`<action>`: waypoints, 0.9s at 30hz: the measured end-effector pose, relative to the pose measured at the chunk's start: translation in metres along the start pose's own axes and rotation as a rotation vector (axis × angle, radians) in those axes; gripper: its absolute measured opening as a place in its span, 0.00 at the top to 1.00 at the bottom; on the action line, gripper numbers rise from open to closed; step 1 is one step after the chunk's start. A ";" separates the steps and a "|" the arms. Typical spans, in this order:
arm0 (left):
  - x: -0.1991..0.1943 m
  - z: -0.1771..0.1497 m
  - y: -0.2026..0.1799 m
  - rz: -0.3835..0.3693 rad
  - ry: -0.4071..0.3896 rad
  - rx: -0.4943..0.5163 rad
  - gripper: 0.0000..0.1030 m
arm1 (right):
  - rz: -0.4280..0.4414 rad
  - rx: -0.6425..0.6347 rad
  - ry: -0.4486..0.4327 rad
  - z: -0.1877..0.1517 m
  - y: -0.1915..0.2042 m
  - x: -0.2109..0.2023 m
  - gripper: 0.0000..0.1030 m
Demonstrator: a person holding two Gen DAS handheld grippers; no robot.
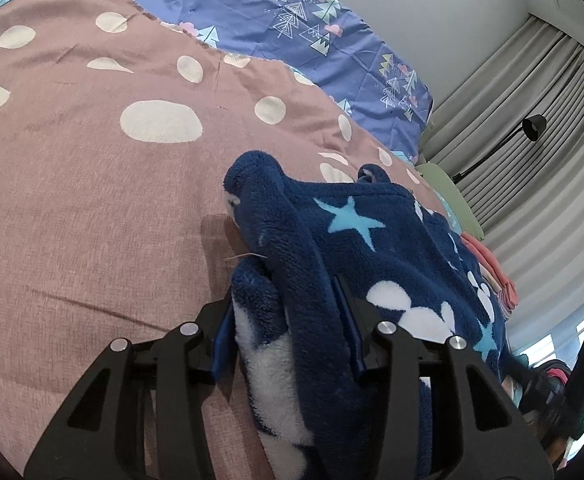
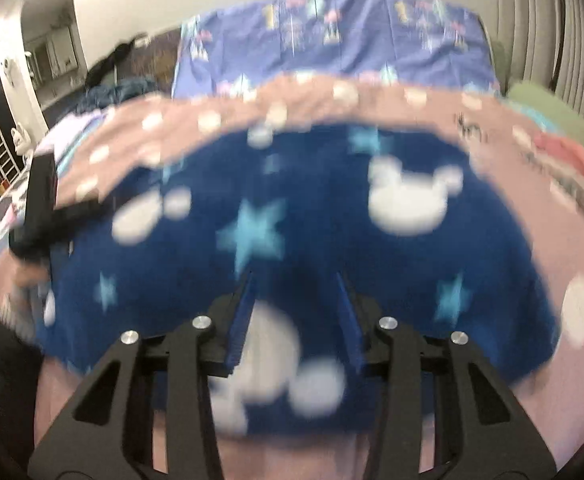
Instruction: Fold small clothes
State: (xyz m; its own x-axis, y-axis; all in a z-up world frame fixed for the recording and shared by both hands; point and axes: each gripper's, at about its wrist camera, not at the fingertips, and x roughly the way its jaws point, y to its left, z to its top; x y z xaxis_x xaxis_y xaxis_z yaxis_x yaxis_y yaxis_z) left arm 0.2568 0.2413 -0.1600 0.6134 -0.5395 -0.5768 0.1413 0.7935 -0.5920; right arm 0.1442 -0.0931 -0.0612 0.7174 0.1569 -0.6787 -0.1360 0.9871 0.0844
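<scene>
On pink dotted bedspread (image 1: 92,200): navy fleece garment (image 1: 371,248) spread sideways, left gripper (image 1: 288,292) clamping its bunched edge, right gripper (image 2: 293,292) parted above it, blurred.

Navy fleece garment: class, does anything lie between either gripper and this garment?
Nothing visible does. The left gripper already has a bunched fold of the navy fleece garment between its fingers. The right gripper sits directly over the garment on the spotted bedcover; that view is blurred.

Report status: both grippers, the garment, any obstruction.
Left gripper shut on blue fleece garment, edge bunched. Right gripper open over garment, view blurred. Nothing blocking on spotted bedspread.
</scene>
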 end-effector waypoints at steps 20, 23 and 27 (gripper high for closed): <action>0.005 0.001 -0.001 -0.026 0.001 -0.012 0.58 | 0.074 0.102 0.277 0.081 -0.024 0.170 0.55; 0.005 0.002 0.001 -0.038 0.002 -0.014 0.58 | 0.040 0.029 0.243 0.080 -0.013 0.163 0.55; 0.005 0.002 0.003 -0.047 0.001 -0.020 0.58 | 0.078 0.113 0.145 0.076 -0.023 0.124 0.53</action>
State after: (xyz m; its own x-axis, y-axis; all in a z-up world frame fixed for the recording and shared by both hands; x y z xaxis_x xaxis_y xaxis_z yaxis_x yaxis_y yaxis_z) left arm 0.2619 0.2412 -0.1638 0.6057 -0.5766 -0.5483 0.1546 0.7613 -0.6297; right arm 0.2884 -0.0936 -0.0914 0.6005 0.2352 -0.7643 -0.1045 0.9707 0.2166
